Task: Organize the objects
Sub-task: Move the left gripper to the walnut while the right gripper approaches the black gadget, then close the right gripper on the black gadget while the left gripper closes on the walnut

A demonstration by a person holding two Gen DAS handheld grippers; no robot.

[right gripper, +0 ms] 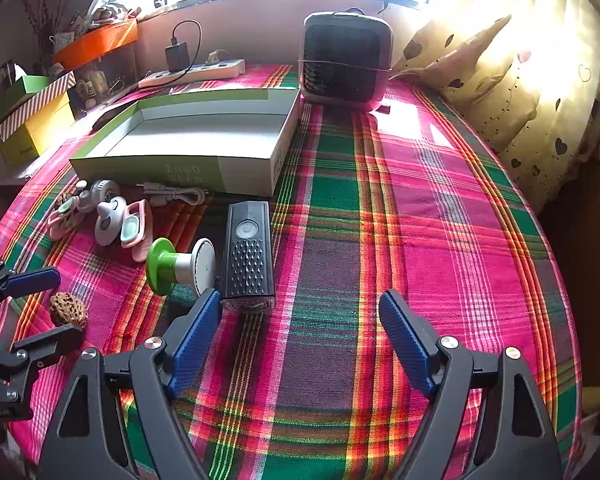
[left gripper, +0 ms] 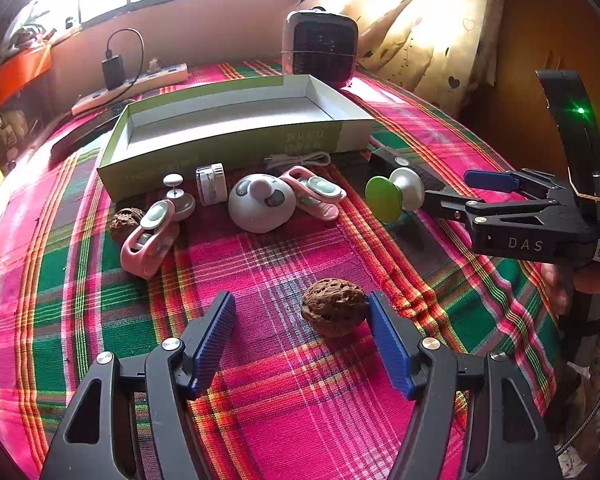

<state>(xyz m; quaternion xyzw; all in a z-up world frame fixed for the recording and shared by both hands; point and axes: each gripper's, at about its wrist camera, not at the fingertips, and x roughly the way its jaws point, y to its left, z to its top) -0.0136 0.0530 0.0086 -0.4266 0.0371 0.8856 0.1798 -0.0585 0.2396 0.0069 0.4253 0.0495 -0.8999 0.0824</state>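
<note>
Left gripper [left gripper: 302,336] spread wide over the plaid tablecloth [left gripper: 284,408], a wrinkled walnut [left gripper: 334,306] between the blue pads — resting on the cloth, touching or almost touching the right-hand pad [left gripper: 388,344], well clear of the other. Not gripped.

Right gripper [right gripper: 300,332] also wide apart, nothing but cloth between the pads. Left pad [right gripper: 198,336] just beside the near end of a black ribbed device [right gripper: 249,256] lying flat; contact hard to tell.

Beside the black device, a green-and-white spool-shaped piece [right gripper: 180,266] on its side. Further back, a row of small things in front of the box: two pink clips [left gripper: 150,236], a white dome-shaped gadget [left gripper: 260,202], a small white jar [left gripper: 211,182], a white knob on a pin [left gripper: 175,194], a second walnut [left gripper: 125,222] at the left end, a coiled white cable [left gripper: 300,159].

Behind the row, an open green-sided cardboard box [left gripper: 148,178], white inside, nothing in it. Past the box — a small pink-and-black fan heater [right gripper: 346,60] and a power strip [right gripper: 196,72] with a black charger plugged in, under the window.
</note>
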